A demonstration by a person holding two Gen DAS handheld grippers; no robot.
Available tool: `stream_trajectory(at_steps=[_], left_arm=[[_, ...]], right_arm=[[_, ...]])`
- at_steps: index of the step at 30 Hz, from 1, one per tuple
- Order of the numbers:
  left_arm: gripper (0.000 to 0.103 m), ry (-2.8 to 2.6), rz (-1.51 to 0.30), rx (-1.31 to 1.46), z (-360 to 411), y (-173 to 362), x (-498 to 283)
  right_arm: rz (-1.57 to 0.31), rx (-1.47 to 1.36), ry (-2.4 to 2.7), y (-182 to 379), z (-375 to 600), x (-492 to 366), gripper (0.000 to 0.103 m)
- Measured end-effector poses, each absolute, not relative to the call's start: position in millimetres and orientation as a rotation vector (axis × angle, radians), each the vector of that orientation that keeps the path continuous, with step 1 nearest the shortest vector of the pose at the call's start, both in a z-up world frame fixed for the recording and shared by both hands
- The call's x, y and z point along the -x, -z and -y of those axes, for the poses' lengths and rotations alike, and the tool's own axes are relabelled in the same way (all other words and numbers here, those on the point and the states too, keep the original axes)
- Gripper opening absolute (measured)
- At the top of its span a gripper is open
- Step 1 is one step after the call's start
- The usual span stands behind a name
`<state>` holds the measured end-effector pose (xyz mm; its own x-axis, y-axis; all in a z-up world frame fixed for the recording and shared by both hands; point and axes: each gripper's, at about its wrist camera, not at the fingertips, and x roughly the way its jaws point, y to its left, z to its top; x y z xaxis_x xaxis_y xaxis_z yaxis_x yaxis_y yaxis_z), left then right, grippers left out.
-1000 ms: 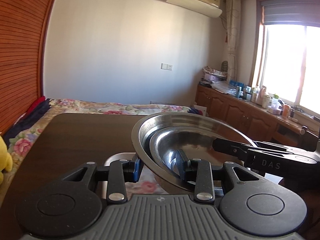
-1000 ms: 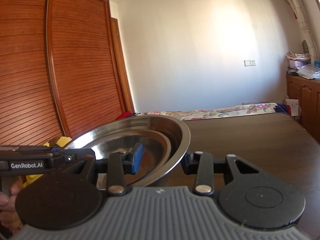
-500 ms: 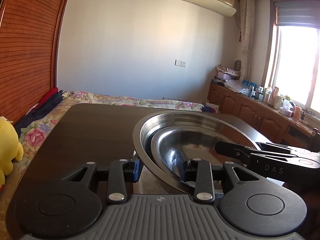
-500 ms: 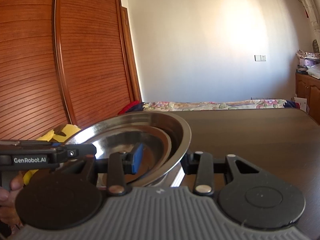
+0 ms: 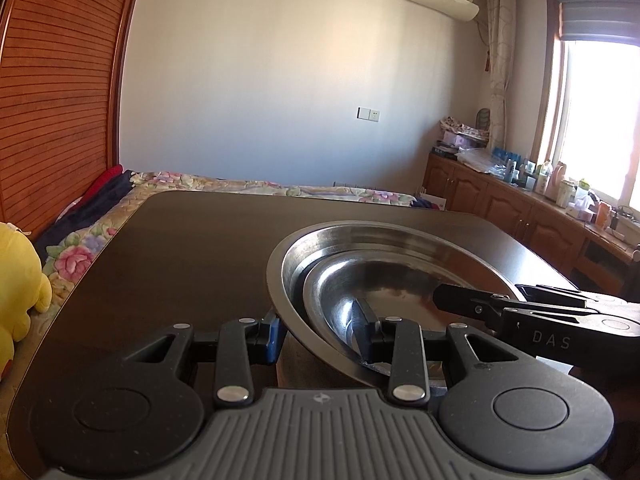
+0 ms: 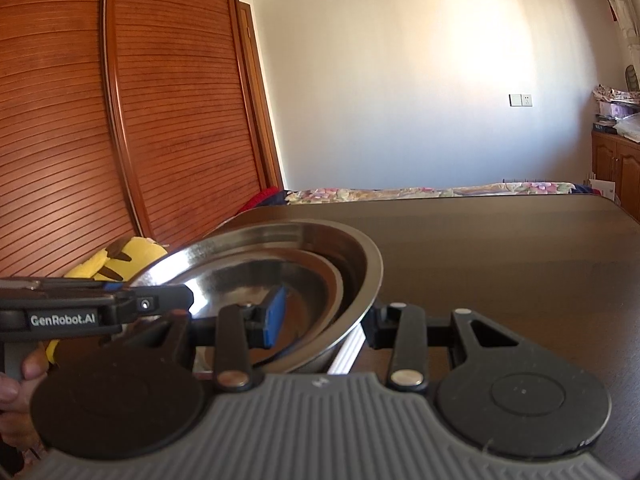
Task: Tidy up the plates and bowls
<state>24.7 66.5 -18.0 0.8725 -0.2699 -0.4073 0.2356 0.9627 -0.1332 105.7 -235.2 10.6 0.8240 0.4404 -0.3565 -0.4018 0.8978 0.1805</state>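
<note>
Two steel bowls sit nested, the small bowl (image 5: 384,284) inside the large bowl (image 5: 360,240), tilted above the dark table (image 5: 192,256). My left gripper (image 5: 320,336) is shut on their near rim, with the blue pad outside and the other finger inside. The right gripper (image 5: 460,300) reaches in from the right. In the right wrist view my right gripper (image 6: 326,320) is shut on the opposite rim of the large bowl (image 6: 362,264); its blue pad lies inside the small bowl (image 6: 316,272). The left gripper (image 6: 176,300) comes in from the left.
A pale ridged edge (image 6: 348,354) shows under the bowls. A yellow plush toy (image 5: 20,284) lies off the table's left side beside a floral bed (image 5: 240,184). A slatted wooden wardrobe (image 6: 120,120) stands left; cabinets with bottles (image 5: 520,204) stand right. A hand (image 6: 16,384) holds the left gripper.
Both grippers keep their hold on the nested bowls. The views have shifted so more table shows beyond the bowls, and the floral plate seen under them earlier is out of sight.
</note>
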Motion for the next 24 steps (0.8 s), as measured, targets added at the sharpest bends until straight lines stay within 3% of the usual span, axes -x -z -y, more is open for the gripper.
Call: stream_trajectory(at_steps=[8, 11, 24], left_arm=[[0.037, 0.261, -0.440, 0.068, -65.8, 18.7, -25.5], [0.037, 0.256, -0.443, 0.065, -64.8, 18.9, -25.7], [0.067, 0.210, -0.436, 0.024, -71.6, 13.4, -26.0]], right_arm=[[-0.411, -0.091, -0.455, -12.9, 231.1, -109.4, 0.043], [-0.426, -0.086, -0.459, -13.1, 231.0, -110.2, 0.050], [-0.399, -0.039, -0.376, -20.9, 236.1, -100.7, 0.060]])
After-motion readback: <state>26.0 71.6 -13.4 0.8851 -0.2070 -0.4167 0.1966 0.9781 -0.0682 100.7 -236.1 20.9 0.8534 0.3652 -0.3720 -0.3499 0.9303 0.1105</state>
